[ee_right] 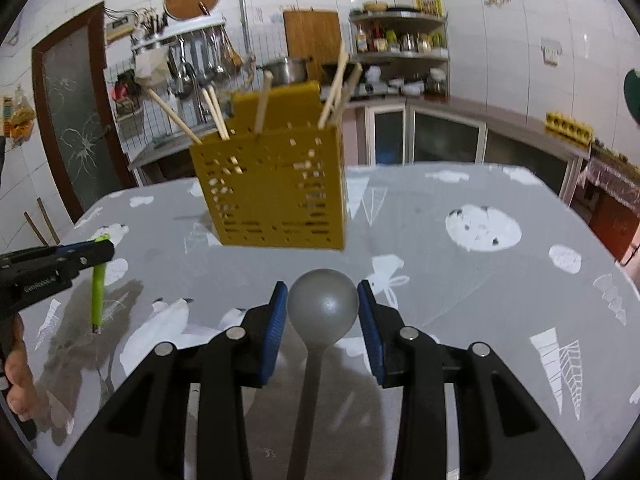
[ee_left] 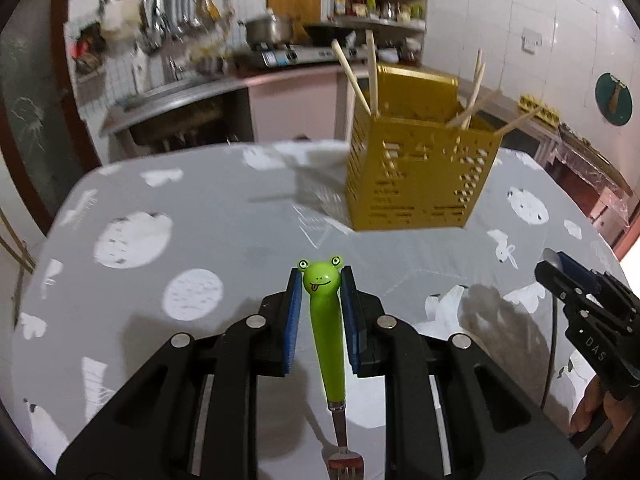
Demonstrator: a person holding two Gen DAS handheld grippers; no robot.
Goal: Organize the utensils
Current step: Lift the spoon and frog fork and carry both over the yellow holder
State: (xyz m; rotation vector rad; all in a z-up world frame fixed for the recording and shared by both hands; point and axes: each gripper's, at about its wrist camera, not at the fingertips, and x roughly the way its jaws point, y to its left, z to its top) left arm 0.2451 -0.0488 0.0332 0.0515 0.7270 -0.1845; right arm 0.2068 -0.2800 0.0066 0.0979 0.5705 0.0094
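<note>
Carrying two utensils toward the holder, by the look of it. Left gripper [ee_left: 320, 280] is clamped on the green frog-handled fork [ee_left: 329, 344]: frog head pokes out between the blue pads at centre of the left view, metal neck and tines run down to the bottom edge. Same fork shows at the left edge of the right view, hanging off the left gripper above the table.

Right gripper [ee_right: 322, 300] has the grey spoon [ee_right: 322, 304] between its blue pads, bowl at the fingertips, handle running back toward the camera at bottom centre. Pads sit right at the bowl's edges; looks like a grip, though contact at the tips is marginal from this angle.

Yellow perforated utensil holder [ee_left: 416, 184] stands on the grey patterned tablecloth [ee_left: 160, 200], upper right of centre in the left view, upper centre in the right view. Wooden chopsticks [ee_left: 352, 78] already lean out of it at several angles.

Step, as I judge it: transport, neither piece placed yet. Next move: lift each one above the rim, tip it near vertical, lower into a free gap. Watch the splayed chopsticks, they crowd the opening. One arm at a time would avoid the grippers meeting over the holder.
</note>
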